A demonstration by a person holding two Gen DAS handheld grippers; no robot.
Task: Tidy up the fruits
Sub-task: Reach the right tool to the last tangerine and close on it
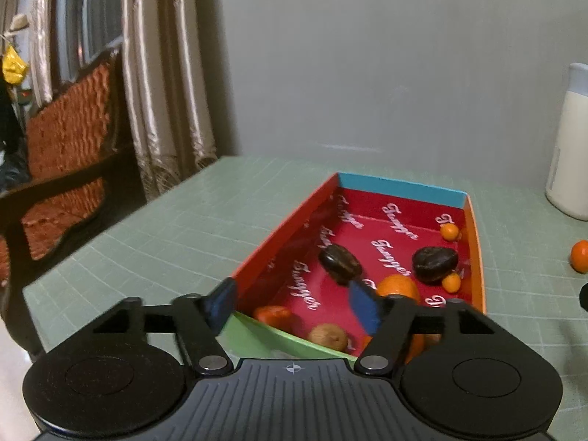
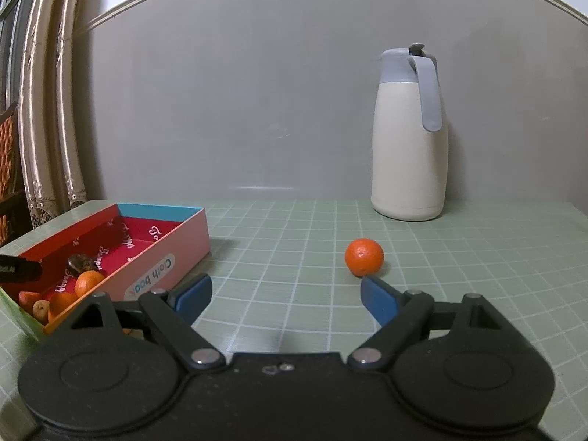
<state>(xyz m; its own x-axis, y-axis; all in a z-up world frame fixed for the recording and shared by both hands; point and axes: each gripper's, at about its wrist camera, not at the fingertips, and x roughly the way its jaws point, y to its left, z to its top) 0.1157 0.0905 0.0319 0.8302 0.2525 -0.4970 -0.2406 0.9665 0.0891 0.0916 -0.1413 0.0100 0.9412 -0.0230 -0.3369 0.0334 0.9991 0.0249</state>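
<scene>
A red-lined cardboard box (image 1: 286,228) lies on the green grid mat. It holds two dark fruits (image 1: 340,262), several small orange fruits (image 1: 449,231), a larger orange (image 1: 398,286) and a brown round fruit (image 1: 329,336). My left gripper (image 1: 292,307) hangs open over the box's near end, its blue pads pressing on nothing. In the right wrist view the box (image 2: 161,257) sits at the left. A single orange (image 2: 364,256) rests on the mat just beyond my right gripper (image 2: 286,296), which is open and empty. That orange also shows at the right edge (image 1: 580,255).
A cream flask with a grey lid and handle (image 2: 409,139) stands at the back right against the grey wall. Beyond the mat's left edge are a dark wooden chair with orange upholstery (image 1: 66,147) and curtains (image 1: 165,92).
</scene>
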